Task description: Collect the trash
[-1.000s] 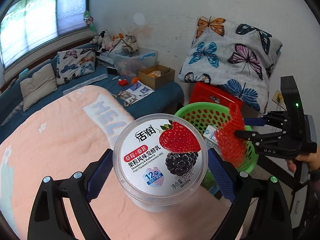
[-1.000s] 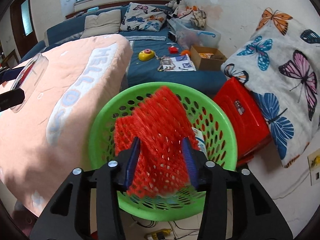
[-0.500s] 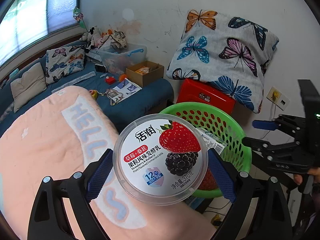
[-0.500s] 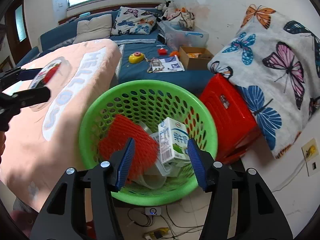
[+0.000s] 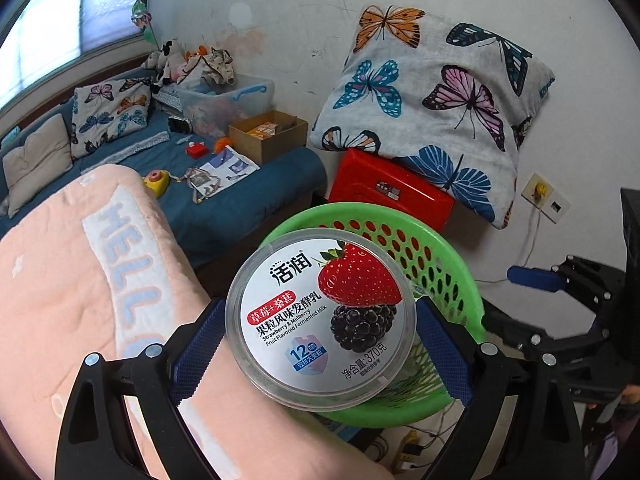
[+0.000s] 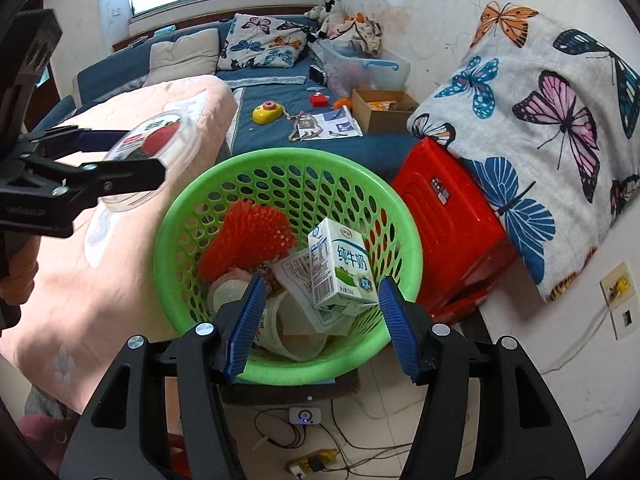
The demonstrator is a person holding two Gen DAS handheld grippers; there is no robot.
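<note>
Red foam net now lying in basket, lower centre | right gripper jaws just opening, empty | left gripper clamping yogurt tub, nearing basket next.

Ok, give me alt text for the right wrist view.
The open right gripper hangs empty over a green basket holding red foam netting, a milk carton and plastic tubs. At left, the left gripper holds a yogurt cup.

A clear round yogurt tub, its lid printed with a strawberry and a mulberry, is held tilted beside a green perforated basket. Inside, a red foam net, a milk carton and empty plastic cups are piled.
</note>
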